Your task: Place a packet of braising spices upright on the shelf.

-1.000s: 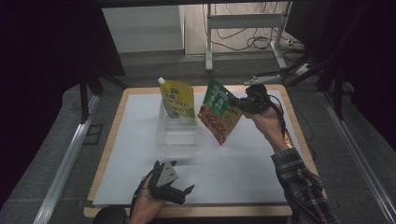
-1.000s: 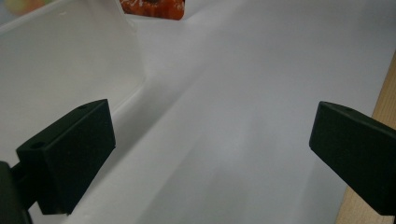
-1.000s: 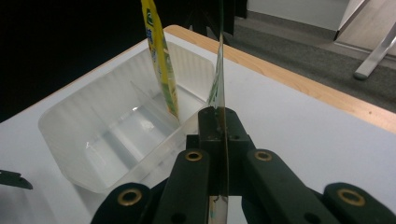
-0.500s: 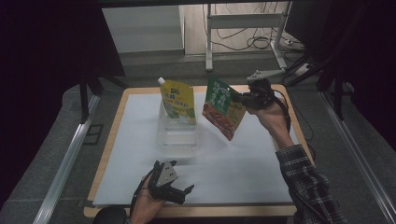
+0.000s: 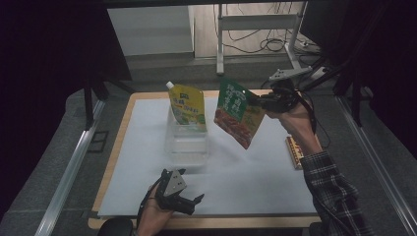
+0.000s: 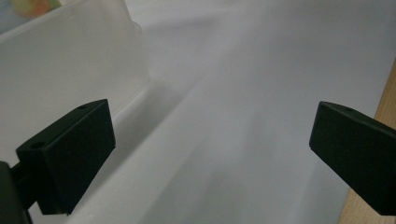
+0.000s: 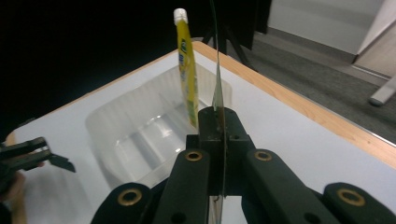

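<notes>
A green snack pouch [image 5: 237, 112] hangs tilted in the air right of a clear plastic bin [image 5: 187, 136]. My right gripper [image 5: 266, 102] is shut on the pouch's upper right edge; in the right gripper view the pouch edge [image 7: 216, 88] runs up from between the closed jaws. A yellow spouted pouch [image 5: 187, 105] stands upright in the bin's far end, also seen edge-on as the yellow pouch [image 7: 186, 70] over the bin [image 7: 140, 130]. My left gripper [image 5: 183, 195] rests low near the table's front edge, open and empty, with the bin wall [image 6: 65, 70] to its left.
A white mat [image 5: 246, 172] covers the wooden table [image 5: 114, 162]. A small brown packet [image 5: 294, 152] lies on the table's right side under the person's forearm. Dark floor and metal rails surround the table.
My right gripper has carried the green pouch up and slightly away from the bin, tilting it. The left gripper has stayed still.
</notes>
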Demonstrator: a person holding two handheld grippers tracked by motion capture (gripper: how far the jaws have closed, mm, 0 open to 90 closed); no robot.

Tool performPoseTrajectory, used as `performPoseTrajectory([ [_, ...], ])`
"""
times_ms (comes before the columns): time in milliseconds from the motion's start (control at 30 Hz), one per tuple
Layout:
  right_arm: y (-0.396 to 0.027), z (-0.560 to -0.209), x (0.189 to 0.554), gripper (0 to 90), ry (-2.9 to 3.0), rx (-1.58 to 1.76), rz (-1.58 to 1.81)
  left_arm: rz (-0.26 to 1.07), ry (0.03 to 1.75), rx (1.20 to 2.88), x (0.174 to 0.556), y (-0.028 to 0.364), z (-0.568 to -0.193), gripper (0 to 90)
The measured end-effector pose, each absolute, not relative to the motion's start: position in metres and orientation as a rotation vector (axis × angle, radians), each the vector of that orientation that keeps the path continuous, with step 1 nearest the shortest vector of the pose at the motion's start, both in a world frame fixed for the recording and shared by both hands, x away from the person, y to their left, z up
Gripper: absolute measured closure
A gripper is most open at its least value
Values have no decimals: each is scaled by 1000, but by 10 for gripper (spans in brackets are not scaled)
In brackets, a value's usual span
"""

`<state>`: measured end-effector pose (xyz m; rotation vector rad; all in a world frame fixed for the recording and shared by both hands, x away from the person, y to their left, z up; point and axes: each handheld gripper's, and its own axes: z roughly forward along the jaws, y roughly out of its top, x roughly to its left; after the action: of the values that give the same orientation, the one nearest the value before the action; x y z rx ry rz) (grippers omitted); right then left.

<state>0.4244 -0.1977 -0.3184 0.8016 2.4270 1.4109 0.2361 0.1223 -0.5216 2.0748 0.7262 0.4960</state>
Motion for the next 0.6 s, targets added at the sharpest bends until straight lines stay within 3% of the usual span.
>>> performPoseTrajectory([
  [600,-183,-301,420,893,2510,696,1491,495,730,2073,237,123,-522,0],
])
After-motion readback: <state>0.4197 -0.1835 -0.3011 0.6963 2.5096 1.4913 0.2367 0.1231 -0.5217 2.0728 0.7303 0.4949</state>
